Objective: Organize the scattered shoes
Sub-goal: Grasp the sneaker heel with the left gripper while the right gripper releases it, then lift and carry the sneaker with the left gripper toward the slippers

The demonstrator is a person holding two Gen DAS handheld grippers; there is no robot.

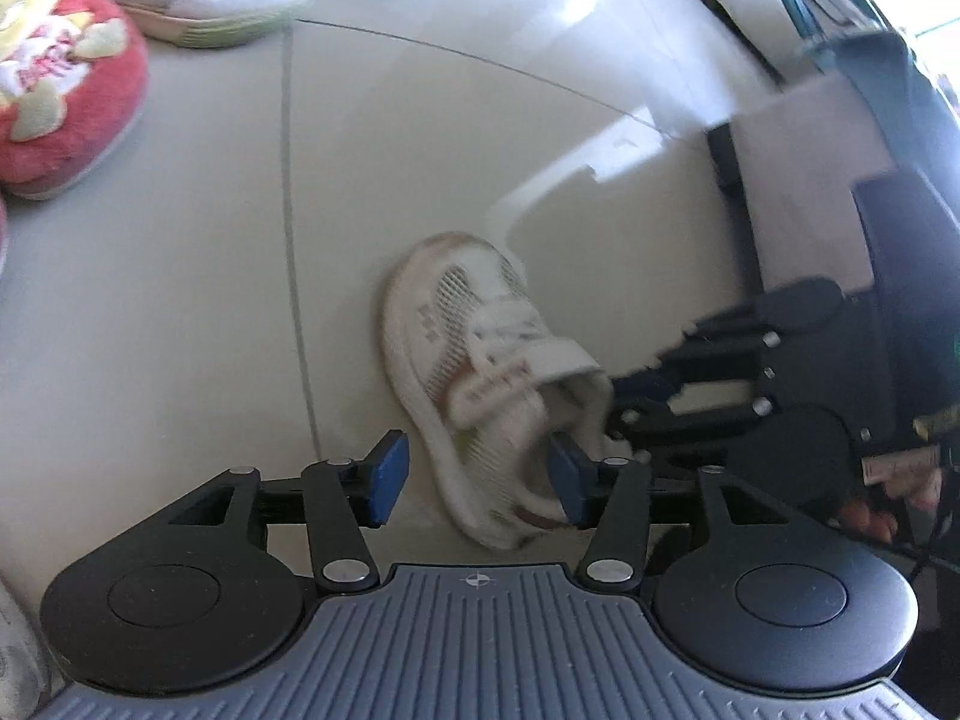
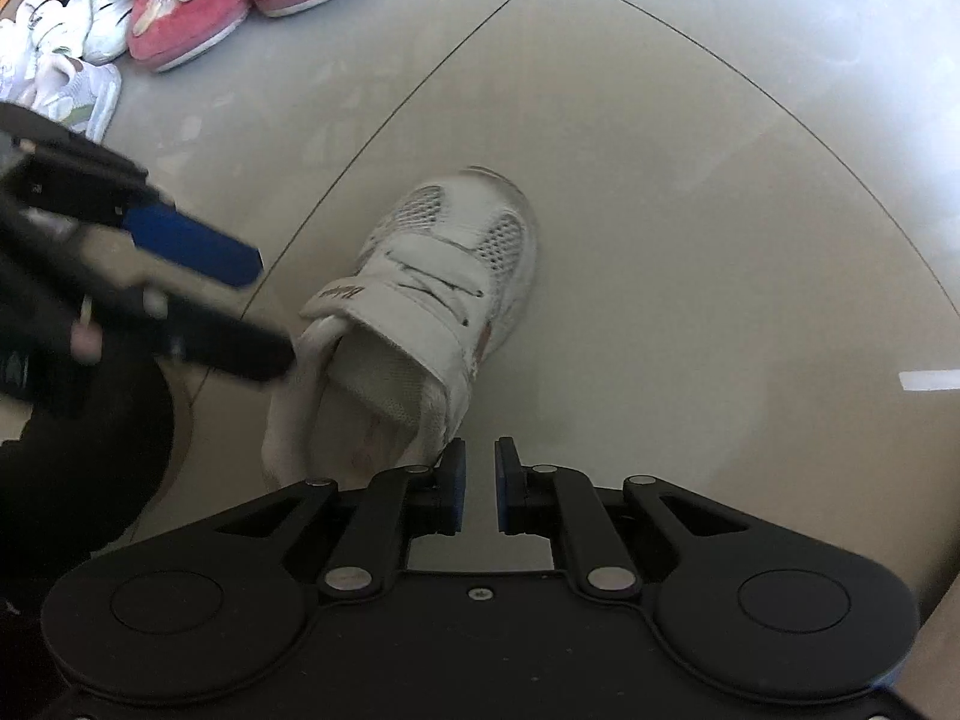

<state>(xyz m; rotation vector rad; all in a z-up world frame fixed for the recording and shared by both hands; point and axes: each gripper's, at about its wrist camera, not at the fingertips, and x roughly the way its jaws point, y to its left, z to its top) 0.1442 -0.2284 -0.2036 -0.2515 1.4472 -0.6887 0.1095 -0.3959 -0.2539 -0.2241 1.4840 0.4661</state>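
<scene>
The sneaker (image 2: 420,312) lay alone on the floor (image 2: 690,210), well apart from the row of slippers (image 2: 198,12), left gripper (image 1: 474,480) loosely straddling its heel, right gripper (image 2: 478,486) narrow, empty.

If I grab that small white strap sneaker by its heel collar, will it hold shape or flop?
The white strap sneaker looks soft: mesh panels and a padded collar, so the collar would probably squash under the pads. It seems small and likely light. Its flat sole on the floor suggests it would slide rather than roll when pushed.
</scene>
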